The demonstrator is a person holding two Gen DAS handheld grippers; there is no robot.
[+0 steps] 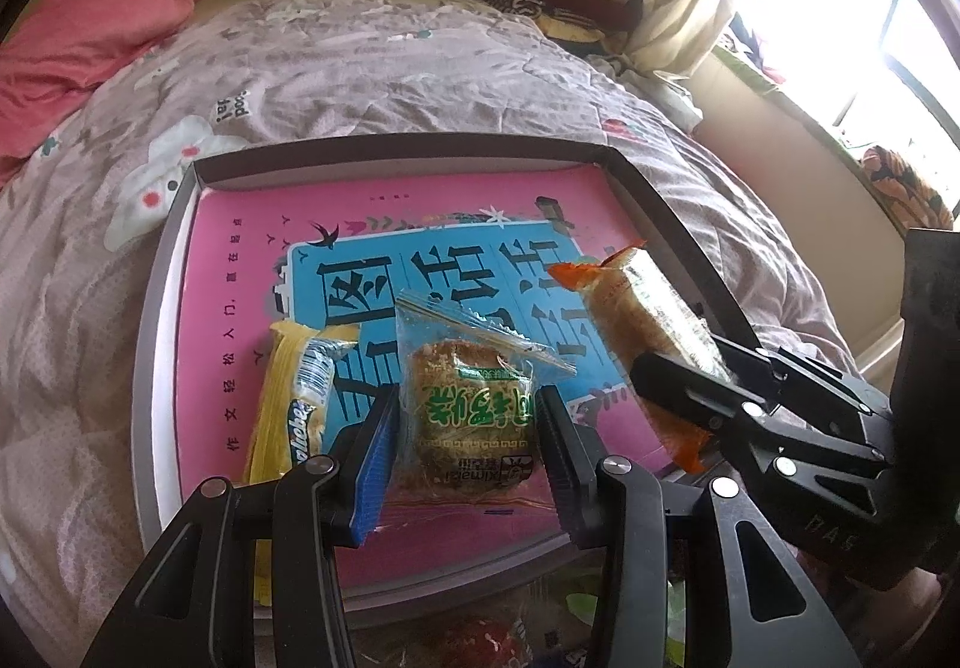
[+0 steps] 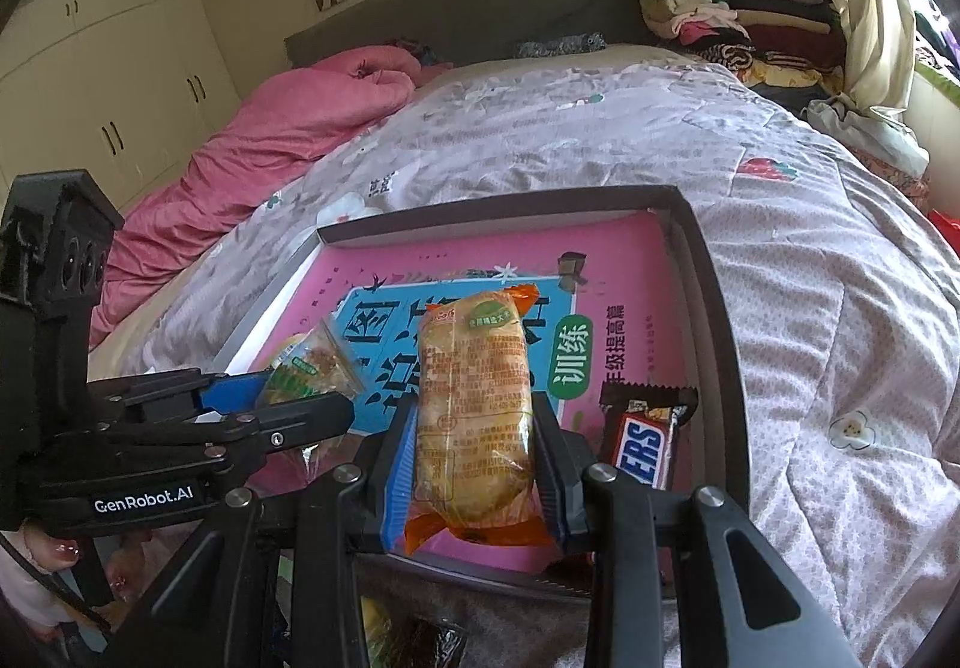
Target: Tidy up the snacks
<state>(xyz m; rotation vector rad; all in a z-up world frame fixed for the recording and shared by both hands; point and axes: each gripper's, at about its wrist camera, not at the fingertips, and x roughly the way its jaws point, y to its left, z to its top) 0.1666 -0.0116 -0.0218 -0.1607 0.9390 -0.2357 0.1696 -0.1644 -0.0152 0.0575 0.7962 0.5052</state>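
Two grippers are over the box (image 1: 180, 224) that lies on the bed (image 1: 420, 62), and I see a snack in each. The box is a shallow grey cardboard tray with low walls; a glossy pink book (image 1: 240, 260) with a blue panel lies flat in its bottom.

My left gripper (image 1: 468, 452) has its jaws clenched on the cake (image 1: 465, 416), a round, crumbly brown disc sealed in a clear crinkly bag with green print. The blue ribbed pad presses its left edge and the black one its right, and the bag's flat sealed top fans out beyond the fingertips. Just left of it, touching the book, lies the wafer (image 1: 294, 404), a long yellow foil pack.

My right gripper (image 2: 474, 458) is grasping the bun (image 2: 474, 404), an oblong, soft, golden loaf in a clear wrapper with orange crimped ends. The jaws pinch its lower half from both sides; the upper half sticks out past the fingertips, and the lower orange end hangs below the pads. From the left wrist view the bun is tilted, raised over the box's right side. To the right of the jaws, the bar (image 2: 645, 443), a dark brown shiny wrapper with white letters, lies in the box against its right wall.

The bed cover is a quilted, pale print, with a rumpled pink blanket (image 2: 288, 128) beyond.
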